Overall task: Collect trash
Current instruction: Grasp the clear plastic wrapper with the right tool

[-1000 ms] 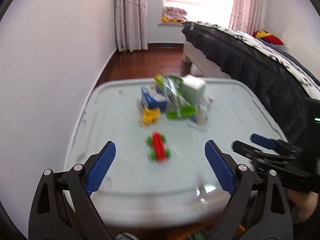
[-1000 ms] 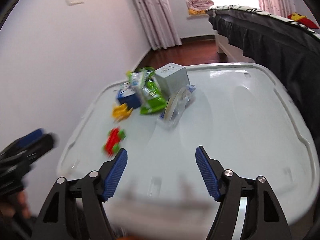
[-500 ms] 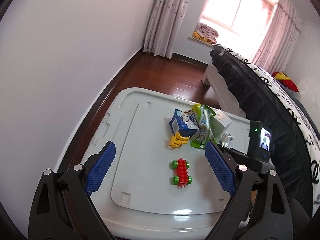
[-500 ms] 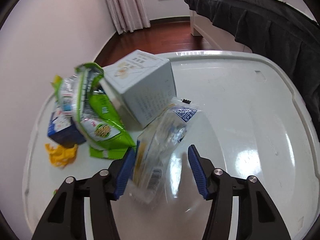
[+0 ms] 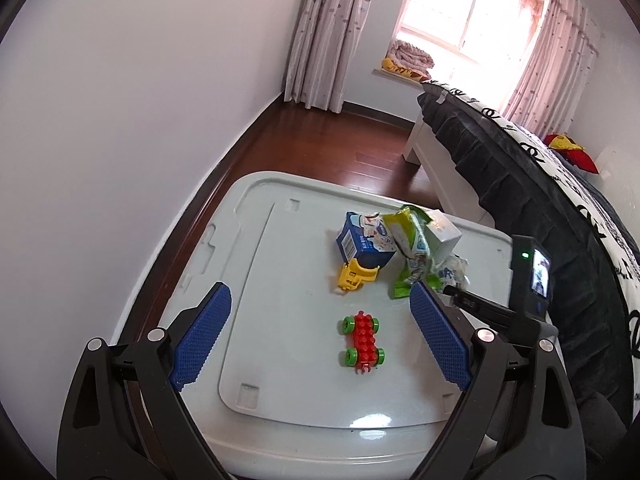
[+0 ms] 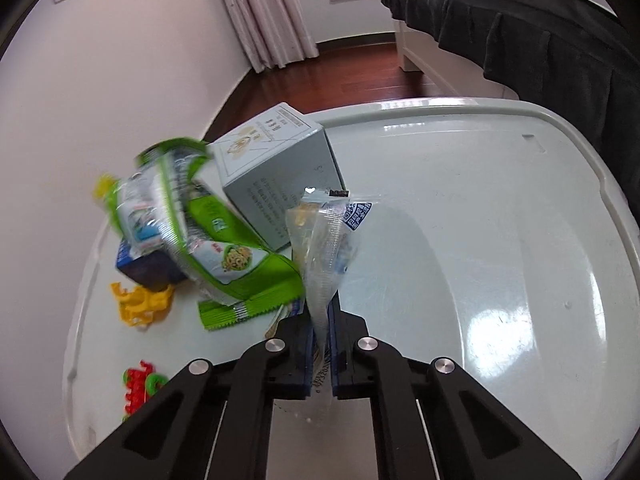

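Trash lies in a heap on a pale grey bin lid (image 5: pixel 288 392) (image 6: pixel 500 208): a clear plastic wrapper (image 6: pixel 328 240) (image 5: pixel 452 270), a green snack bag (image 6: pixel 216 248) (image 5: pixel 412 240), a pale grey carton (image 6: pixel 276 168) (image 5: pixel 442 232) and a blue milk carton (image 5: pixel 362 240) (image 6: pixel 140 268). My right gripper (image 6: pixel 321 336) is shut on the clear wrapper's lower end. My left gripper (image 5: pixel 320 336) is open and empty, held above the lid's near side.
A red toy car with green wheels (image 5: pixel 362 340) (image 6: pixel 138 388) and a yellow toy piece (image 5: pixel 356 276) (image 6: pixel 140 304) lie on the lid. A white wall (image 5: pixel 140 120) runs along the left. A bed with dark cover (image 5: pixel 540 184) stands at the right.
My right gripper has closed on the clear wrapper, which now stands pinched between its fingers. My left gripper has drawn up and back, still open.
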`<state>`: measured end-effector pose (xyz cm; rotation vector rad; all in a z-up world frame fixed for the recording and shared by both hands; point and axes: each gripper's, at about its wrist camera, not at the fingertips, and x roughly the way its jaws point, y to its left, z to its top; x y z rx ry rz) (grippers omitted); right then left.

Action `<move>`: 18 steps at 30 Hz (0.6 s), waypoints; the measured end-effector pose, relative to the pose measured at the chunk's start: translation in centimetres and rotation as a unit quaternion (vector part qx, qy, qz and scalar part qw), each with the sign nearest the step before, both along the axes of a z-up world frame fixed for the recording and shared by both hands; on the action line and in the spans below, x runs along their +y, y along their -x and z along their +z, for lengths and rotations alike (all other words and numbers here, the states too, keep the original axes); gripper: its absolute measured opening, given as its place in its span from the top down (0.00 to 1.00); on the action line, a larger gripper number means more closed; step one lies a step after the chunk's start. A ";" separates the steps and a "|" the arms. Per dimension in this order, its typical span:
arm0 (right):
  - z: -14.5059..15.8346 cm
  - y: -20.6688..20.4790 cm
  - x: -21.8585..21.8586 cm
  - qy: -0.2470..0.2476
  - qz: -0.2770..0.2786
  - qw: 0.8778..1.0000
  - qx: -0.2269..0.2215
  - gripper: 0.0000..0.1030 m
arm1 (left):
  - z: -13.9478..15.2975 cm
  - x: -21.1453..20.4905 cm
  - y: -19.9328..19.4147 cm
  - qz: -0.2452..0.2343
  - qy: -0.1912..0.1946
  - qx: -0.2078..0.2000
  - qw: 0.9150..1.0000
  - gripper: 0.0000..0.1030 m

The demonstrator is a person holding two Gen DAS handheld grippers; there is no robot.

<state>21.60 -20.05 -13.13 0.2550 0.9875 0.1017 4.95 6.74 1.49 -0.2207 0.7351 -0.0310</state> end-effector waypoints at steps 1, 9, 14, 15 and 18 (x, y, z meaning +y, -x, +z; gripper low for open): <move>0.3 0.4 -0.2 -0.001 0.002 1.000 -0.006 0.95 | -0.1 0.0 -0.1 0.000 -0.001 0.001 1.000 0.14; 3.4 4.0 -1.6 -0.011 0.024 0.999 -0.046 0.95 | -2.1 -1.6 -2.0 -0.034 -0.006 0.032 0.999 0.14; 5.3 8.6 -3.3 -0.019 0.051 0.996 -0.065 0.95 | -3.6 -4.3 -4.4 -0.073 -0.030 0.039 0.996 0.14; 5.5 9.6 -3.7 -0.027 0.054 0.996 -0.067 0.95 | -4.0 -4.9 -5.1 -0.077 -0.042 0.039 0.995 0.14; 5.9 11.6 -4.5 -0.050 0.063 0.994 -0.071 0.95 | -5.3 -6.2 -7.2 -0.088 -0.062 0.044 0.993 0.14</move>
